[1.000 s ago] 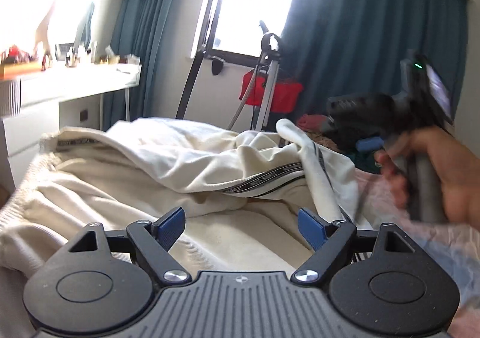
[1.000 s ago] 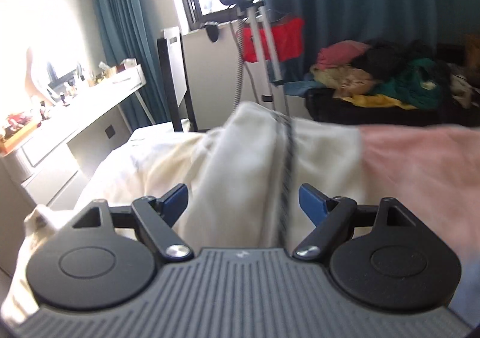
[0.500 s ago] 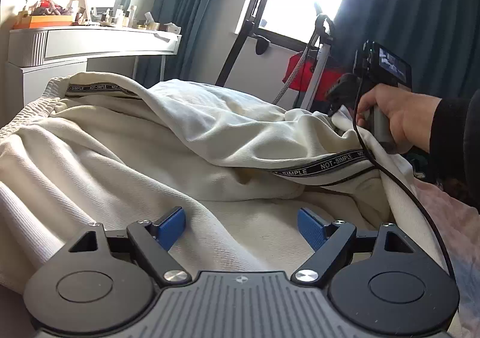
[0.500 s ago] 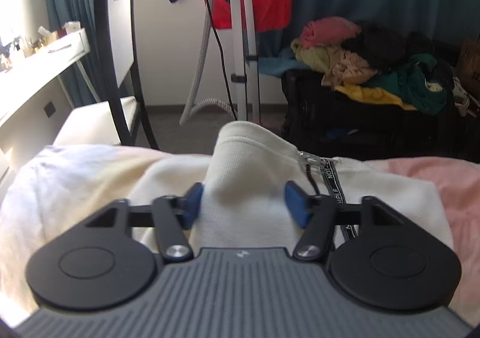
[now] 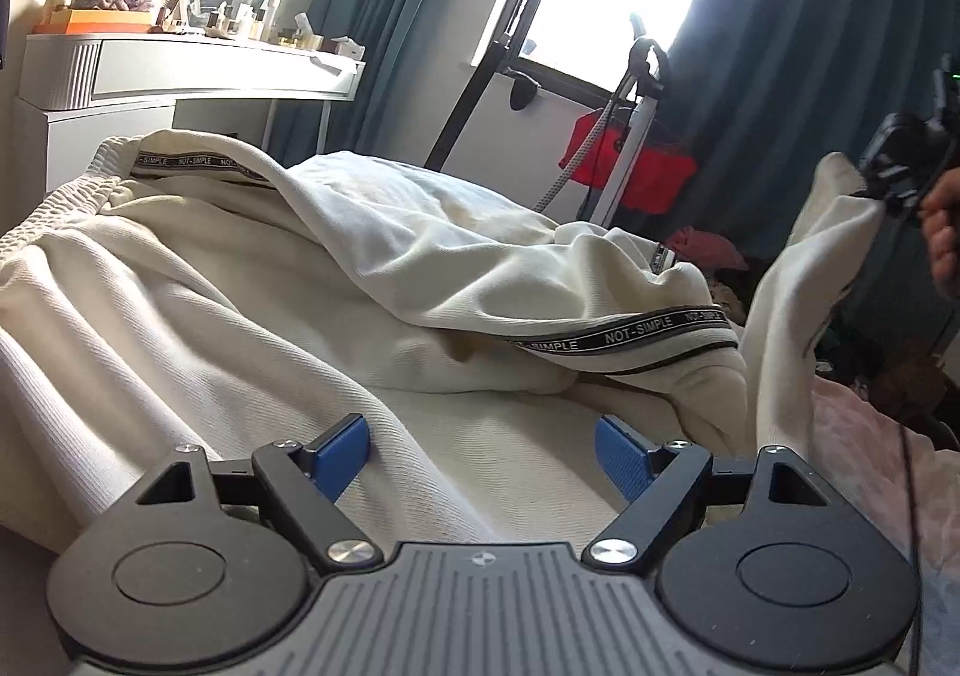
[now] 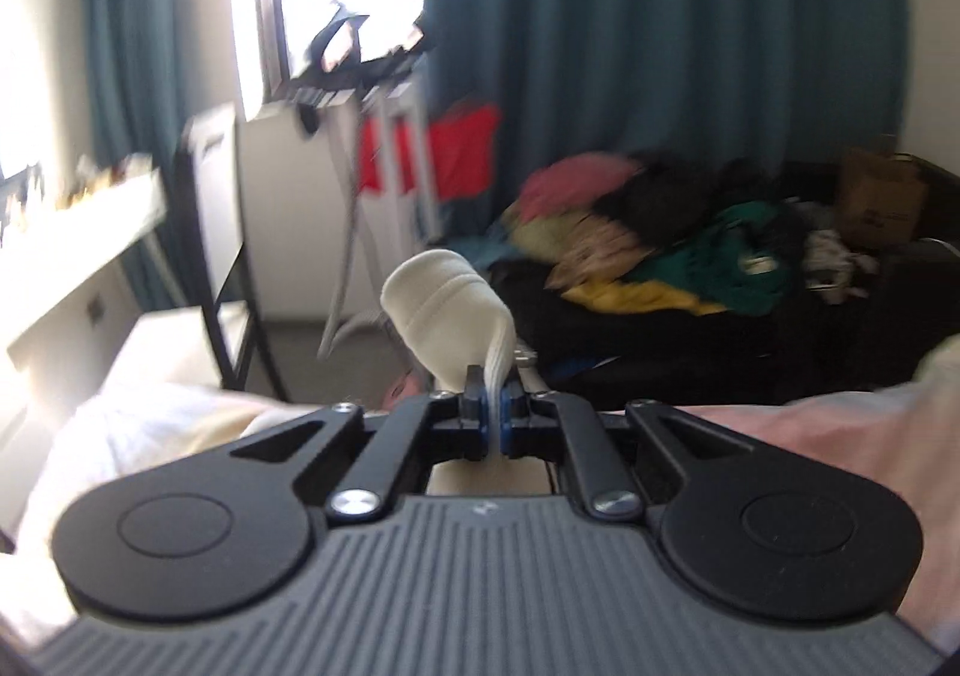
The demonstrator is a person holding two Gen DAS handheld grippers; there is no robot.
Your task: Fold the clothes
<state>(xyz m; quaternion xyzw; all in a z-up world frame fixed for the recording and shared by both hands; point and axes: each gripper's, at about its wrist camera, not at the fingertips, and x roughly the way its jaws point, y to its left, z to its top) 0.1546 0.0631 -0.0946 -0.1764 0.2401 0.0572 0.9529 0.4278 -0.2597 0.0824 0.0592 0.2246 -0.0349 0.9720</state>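
Observation:
Cream trousers [image 5: 252,280] with a black "NOT-SIMPLE" stripe [image 5: 636,334] lie crumpled across the bed. My left gripper [image 5: 480,457] hovers low over the cloth, open, its blue pads [image 5: 339,454] wide apart with nothing pinched. My right gripper [image 6: 491,415] is shut on a fold of the cream fabric, and the cuff end [image 6: 441,304] bulges above the pads. In the left wrist view that right gripper [image 5: 900,172] holds the trouser end [image 5: 828,232] lifted off the bed at the far right.
A pink bedcover [image 6: 810,436] lies under the trousers. A white dresser [image 5: 180,76] with bottles stands at left. A garment steamer with red cloth [image 5: 630,160] stands by the window. A dark sofa heaped with clothes [image 6: 690,256] lies beyond the bed.
My right gripper closed on the cream fabric and lifted the trouser end up and to the right. My left gripper sank slightly toward the cloth, staying open.

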